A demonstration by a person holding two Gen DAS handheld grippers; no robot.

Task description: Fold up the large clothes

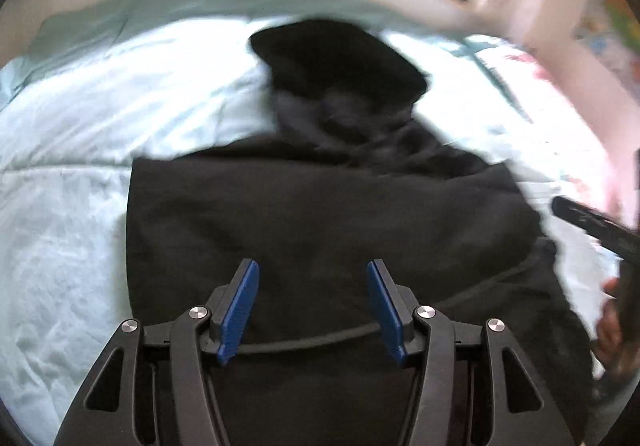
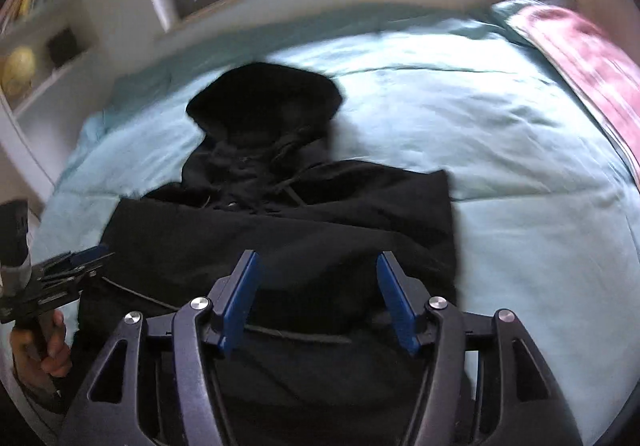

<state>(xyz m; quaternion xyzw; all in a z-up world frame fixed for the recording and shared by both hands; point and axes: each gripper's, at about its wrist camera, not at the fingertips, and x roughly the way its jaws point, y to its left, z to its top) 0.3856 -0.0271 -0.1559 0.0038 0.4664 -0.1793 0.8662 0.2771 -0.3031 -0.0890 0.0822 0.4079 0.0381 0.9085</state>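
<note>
Black hooded sweatshirt (image 2: 280,230) is laid partly folded on pale aqua quilted bedding (image 2: 500,149), hood toward the window. Left gripper (image 1: 313,306) and right gripper (image 2: 318,298) are held above it, jaws spread and seemingly empty, though blur limits certainty.

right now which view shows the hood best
Right wrist: the hood is whole and fairly sharp against the bedspread, drawstrings visible below. Left wrist shows the same hood blurred by motion.
</note>
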